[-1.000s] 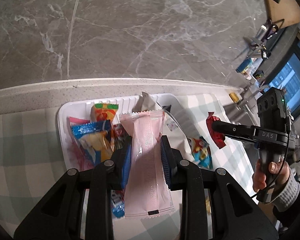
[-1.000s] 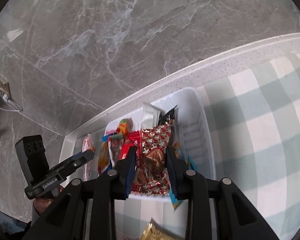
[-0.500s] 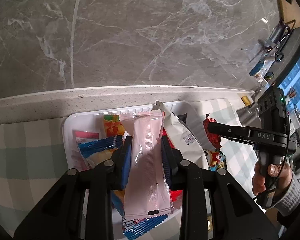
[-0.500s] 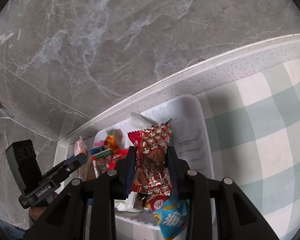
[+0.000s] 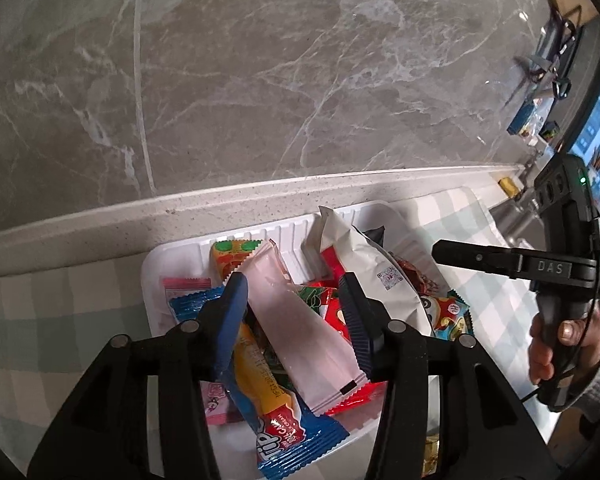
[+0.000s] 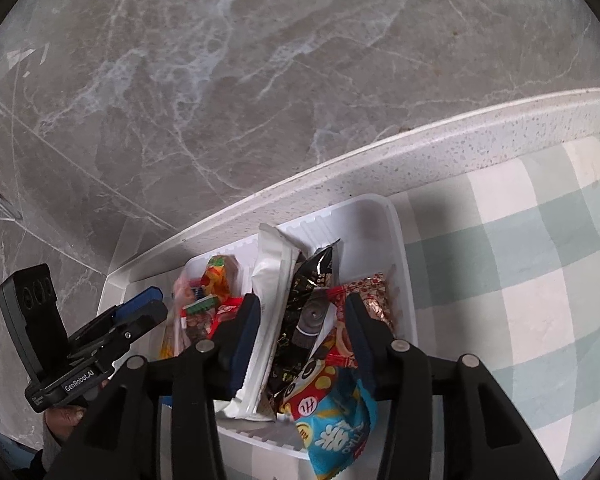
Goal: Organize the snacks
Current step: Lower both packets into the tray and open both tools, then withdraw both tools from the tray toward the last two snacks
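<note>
A white tray (image 5: 172,256) heaped with snack packets sits on a checked cloth. My left gripper (image 5: 292,304) hangs over the pile with its jaws opening. A long pink packet (image 5: 300,320) lies tilted between them, loose on the other packets. My right gripper (image 6: 300,320) is over the same tray (image 6: 400,240), jaws opening. A red-and-silver patterned packet (image 6: 372,296) lies in the tray just beyond its right finger. A black packet (image 6: 312,292) and a white packet (image 6: 272,264) stand between its jaws, not gripped. Each gripper shows in the other's view: the right gripper (image 5: 444,248), the left gripper (image 6: 152,300).
A blue snack packet (image 6: 336,432) overhangs the tray's near edge. The green-and-white checked cloth (image 6: 520,280) runs to the right. A speckled white counter edge (image 5: 260,200) lies behind the tray, with grey marble (image 5: 300,80) beyond. A hand (image 5: 560,340) holds the right gripper's handle.
Both grippers' jaws have spread. The pink packet has slipped free and tilted onto the pile. The red-and-silver packet has left the right jaws and lies at the tray's right side.
</note>
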A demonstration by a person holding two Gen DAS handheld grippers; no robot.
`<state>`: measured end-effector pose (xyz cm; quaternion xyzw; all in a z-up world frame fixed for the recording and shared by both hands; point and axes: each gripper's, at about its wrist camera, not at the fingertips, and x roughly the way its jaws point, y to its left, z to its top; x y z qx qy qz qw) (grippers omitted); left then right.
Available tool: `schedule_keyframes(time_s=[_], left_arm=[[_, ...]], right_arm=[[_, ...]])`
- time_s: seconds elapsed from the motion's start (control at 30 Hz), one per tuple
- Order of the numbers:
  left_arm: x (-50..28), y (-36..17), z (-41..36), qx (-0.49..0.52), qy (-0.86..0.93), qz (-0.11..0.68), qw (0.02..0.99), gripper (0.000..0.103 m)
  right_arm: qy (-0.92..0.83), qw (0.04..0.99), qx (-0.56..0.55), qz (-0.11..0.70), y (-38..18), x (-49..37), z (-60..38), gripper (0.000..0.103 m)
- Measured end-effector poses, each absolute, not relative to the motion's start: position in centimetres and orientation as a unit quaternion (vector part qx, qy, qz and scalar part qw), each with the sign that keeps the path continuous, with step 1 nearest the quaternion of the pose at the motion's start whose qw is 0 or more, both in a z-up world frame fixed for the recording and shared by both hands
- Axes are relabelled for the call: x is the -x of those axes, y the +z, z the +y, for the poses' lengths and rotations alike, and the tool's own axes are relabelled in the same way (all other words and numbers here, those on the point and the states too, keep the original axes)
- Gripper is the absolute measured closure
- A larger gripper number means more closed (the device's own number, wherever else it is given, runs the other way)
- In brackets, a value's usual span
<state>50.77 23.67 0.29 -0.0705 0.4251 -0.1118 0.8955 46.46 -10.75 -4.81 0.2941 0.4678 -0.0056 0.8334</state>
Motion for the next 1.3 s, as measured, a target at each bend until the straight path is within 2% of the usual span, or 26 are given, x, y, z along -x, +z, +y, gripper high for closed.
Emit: schedule_keyframes(time_s=[0.73,0.83,1.3], left_arm=[[-43.8,4.2,19.7,-0.003,-0.127,0.392,0.911,0.055],[-42.6,4.5,18.9,-0.008,-0.135,0.389,0.911,0.055],[-37.2,3.9,16.0,-0.035,-0.182,0.395,0.900,0.053]], right_arm=[[-0.005,0.854,-0.242,0.460,-0.8,-38.8,-7.5,0.054],[-0.005,0.855,-0.232,0.463,-0.7,-37.5,-6.9,0.051],[-0.005,0.853,-0.199,0.483,-1.4,-33.1,-3.8,0.050]])
